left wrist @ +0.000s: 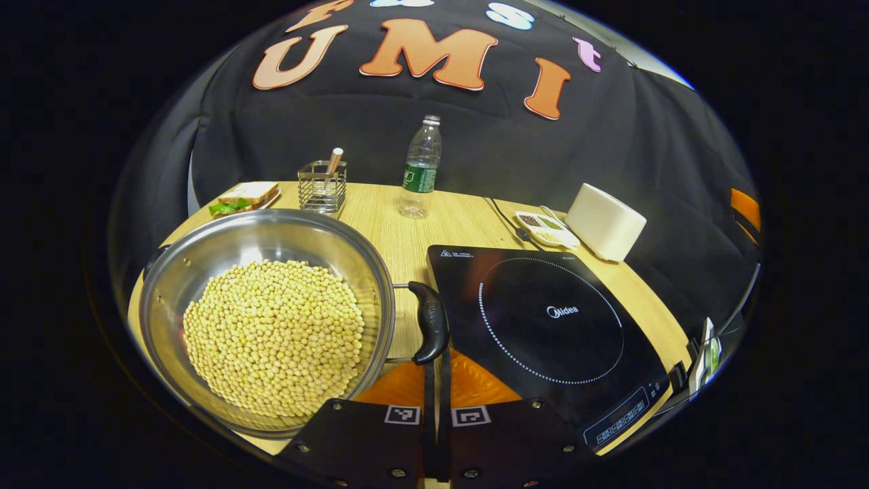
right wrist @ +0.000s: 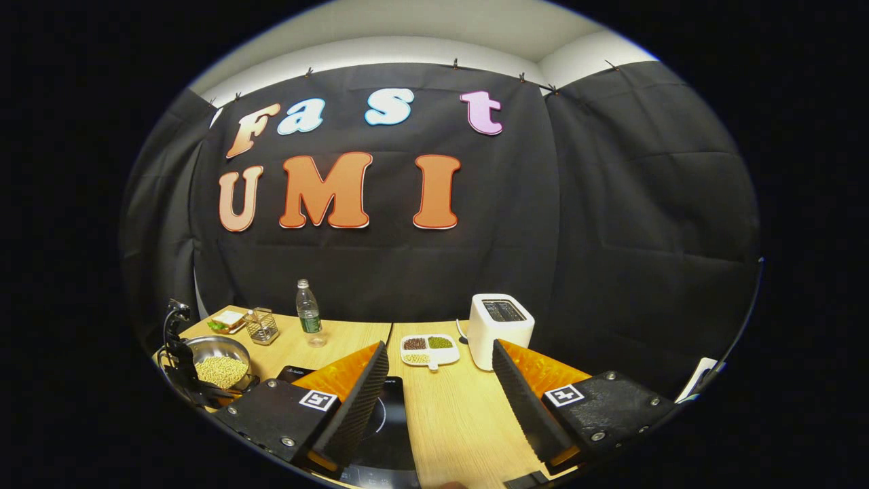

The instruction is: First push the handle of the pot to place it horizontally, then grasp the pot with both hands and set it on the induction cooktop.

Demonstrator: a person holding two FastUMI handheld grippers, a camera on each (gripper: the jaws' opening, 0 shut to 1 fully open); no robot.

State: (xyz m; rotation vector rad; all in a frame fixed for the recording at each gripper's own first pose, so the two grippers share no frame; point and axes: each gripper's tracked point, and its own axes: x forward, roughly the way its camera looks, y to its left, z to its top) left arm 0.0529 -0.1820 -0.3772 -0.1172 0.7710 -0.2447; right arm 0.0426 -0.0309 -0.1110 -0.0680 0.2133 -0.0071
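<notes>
Left gripper view: looks down close on the pot, steel, heaped with yellow beans, sitting at the near left of the wooden table. Black side handle on the pot's right, just beside the left edge of the induction cooktop, which lies flat with nothing on it. Left gripper low and level, fingers pressed together with only a thin slit between, tips right at the handle's lower end; touching it or just short, hard to tell from here. Behind: wire basket, sandwich, water bottle, dish of sorted beans, white toaster. Right gripper view: sits farther back and higher, taking in the whole tabletop, with the pot small at far left and a gripper seen beside it, detail too small to read. Right gripper held wide open, holding nothing, fingers splayed over bare table and the cooktop's right part, pointing toward the dish and toaster, well apart from the pot.
</notes>
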